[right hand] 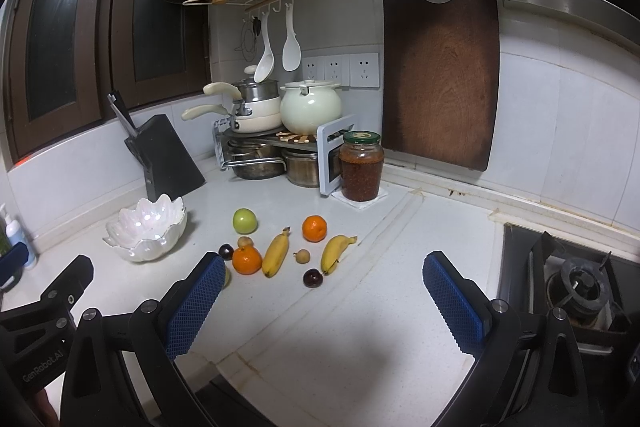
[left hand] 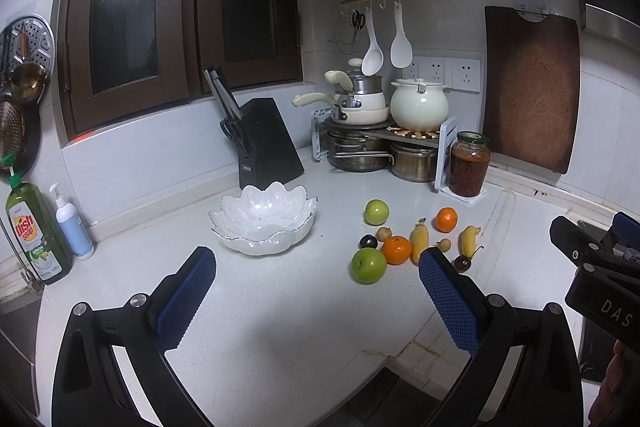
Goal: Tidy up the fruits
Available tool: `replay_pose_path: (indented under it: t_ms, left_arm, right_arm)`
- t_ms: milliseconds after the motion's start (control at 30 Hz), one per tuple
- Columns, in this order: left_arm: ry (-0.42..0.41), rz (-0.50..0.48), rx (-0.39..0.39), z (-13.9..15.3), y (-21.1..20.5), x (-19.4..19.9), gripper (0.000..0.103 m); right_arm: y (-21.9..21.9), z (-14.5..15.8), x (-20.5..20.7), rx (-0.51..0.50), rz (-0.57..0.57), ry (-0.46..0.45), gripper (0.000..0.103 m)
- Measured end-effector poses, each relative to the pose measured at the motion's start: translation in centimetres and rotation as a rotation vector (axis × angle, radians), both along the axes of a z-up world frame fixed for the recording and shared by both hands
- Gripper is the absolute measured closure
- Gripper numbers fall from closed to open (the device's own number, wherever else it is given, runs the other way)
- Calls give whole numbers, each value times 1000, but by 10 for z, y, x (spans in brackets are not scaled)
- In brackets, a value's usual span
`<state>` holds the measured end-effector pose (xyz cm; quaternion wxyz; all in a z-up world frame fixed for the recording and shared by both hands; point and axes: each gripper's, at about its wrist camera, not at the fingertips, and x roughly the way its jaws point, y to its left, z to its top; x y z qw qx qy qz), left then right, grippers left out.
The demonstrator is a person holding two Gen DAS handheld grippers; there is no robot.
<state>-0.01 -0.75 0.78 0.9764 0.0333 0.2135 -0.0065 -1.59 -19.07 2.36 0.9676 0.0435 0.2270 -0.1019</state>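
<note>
While both tongs, left point(left hand: 316, 283) and right point(right hand: 322, 285), gape empty, two bananas point(right hand: 276, 254) lie stems away.

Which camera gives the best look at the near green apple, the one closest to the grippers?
The left wrist view: the near green apple sits whole and unblocked beside an orange. In the right wrist view only a sliver of it peeks out behind the right gripper's left finger.

Both the left gripper point(left hand: 316, 279) and right gripper point(right hand: 324, 283) have black frames with silver screws, blue diamond-textured fingers point(left hand: 186, 301), and white lettering on their bodies.
</note>
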Motion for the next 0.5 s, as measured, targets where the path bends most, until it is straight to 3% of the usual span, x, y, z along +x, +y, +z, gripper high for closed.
replay_pose_path:
  t_ms: [500]
  left_arm:
    - [9,-12,0,-1,-4,5,0]
  right_arm:
    - [-1,0,1,4,-1,2,3]
